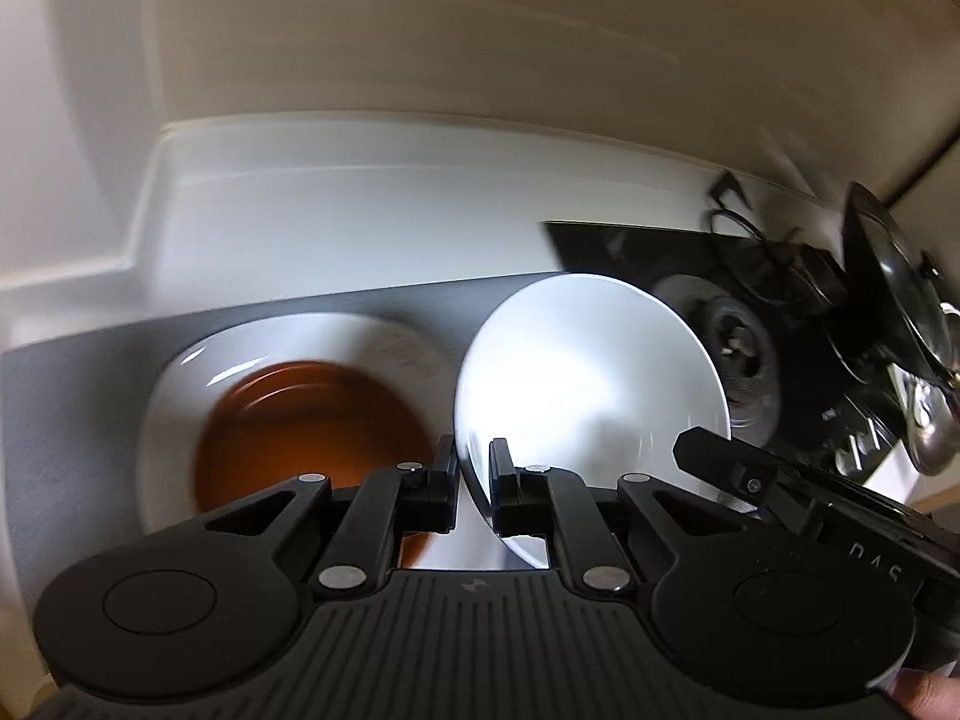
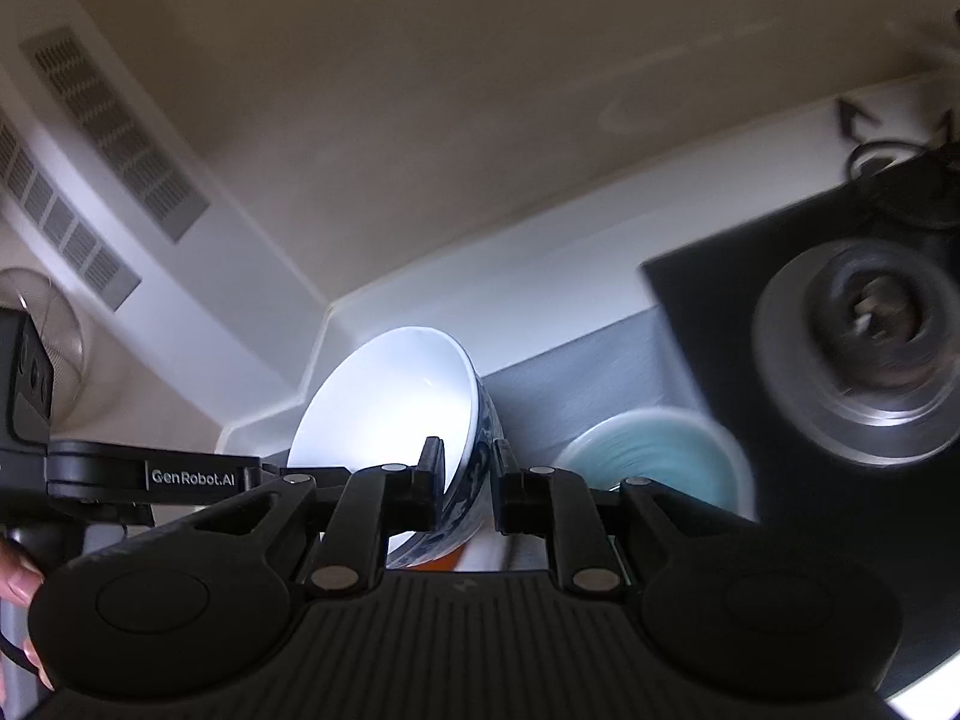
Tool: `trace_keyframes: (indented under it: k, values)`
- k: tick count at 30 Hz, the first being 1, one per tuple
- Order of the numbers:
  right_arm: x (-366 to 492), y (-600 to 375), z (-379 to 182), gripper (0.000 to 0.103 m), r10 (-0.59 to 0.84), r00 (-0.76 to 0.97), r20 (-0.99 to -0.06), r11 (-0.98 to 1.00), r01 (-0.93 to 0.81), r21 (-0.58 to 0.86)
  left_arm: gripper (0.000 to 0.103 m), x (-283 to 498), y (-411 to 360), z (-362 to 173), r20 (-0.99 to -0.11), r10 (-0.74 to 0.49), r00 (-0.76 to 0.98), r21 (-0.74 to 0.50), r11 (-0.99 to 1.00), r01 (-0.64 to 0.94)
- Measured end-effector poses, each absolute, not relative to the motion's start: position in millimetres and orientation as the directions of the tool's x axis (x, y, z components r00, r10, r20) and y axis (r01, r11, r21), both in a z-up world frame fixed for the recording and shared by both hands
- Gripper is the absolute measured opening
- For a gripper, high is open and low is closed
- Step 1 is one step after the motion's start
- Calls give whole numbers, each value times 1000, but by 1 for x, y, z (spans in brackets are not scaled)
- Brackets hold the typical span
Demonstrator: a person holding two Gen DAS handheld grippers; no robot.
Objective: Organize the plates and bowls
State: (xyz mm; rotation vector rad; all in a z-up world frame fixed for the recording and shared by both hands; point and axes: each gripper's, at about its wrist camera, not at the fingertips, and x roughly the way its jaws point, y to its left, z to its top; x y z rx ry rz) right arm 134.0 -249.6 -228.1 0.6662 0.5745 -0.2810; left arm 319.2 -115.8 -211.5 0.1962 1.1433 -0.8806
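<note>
My left gripper (image 1: 474, 468) is shut on the rim of a white plate (image 1: 588, 378) and holds it tilted above the grey counter. Below and to its left a brown bowl (image 1: 306, 420) sits on a larger white plate (image 1: 174, 396). My right gripper (image 2: 468, 474) is shut on the wall of a blue-and-white patterned bowl (image 2: 390, 402), held tilted with its white inside facing left. A teal bowl (image 2: 654, 456) sits on the counter just right of it. The right gripper's body shows in the left wrist view (image 1: 798, 492).
A black stove top with a burner (image 2: 870, 342) lies to the right, also seen in the left wrist view (image 1: 732, 360). A black pan and a metal ladle (image 1: 930, 420) stand at the far right. A white wall ledge (image 1: 360, 180) runs behind the counter.
</note>
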Motion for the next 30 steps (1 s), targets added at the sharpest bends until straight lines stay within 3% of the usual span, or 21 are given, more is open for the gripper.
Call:
trace_keyframes:
  k: [12, 30]
  values:
    - [100, -298, -281, 16, -111, 764, -635, 684, 522, 509, 11, 287, -190, -261, -913, -404, 62, -217, 607, 764]
    - [102, -296, -315, 15, -121, 742, -659, 702, 534, 472, 11, 288, -197, -287, -938, -340, 68, -168, 618, 768]
